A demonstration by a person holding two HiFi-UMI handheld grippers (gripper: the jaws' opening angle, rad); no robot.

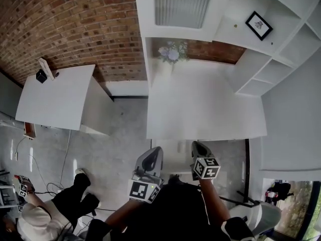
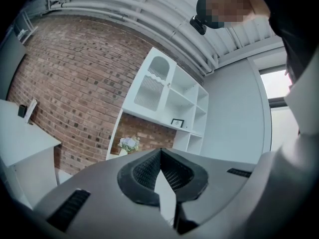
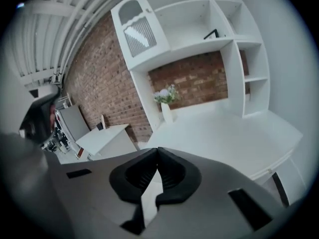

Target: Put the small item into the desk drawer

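One flower vase (image 1: 172, 54) at desk (image 1: 200, 109) back; side table (image 1: 55, 97) left.

The framed picture (image 1: 259, 25) is too small to read, and the bottom-left person (image 1: 37, 220) is cropped.

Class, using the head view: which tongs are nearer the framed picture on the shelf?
Right. The right tongs sit below the framed picture, slightly to its left; the left tongs are farther left.
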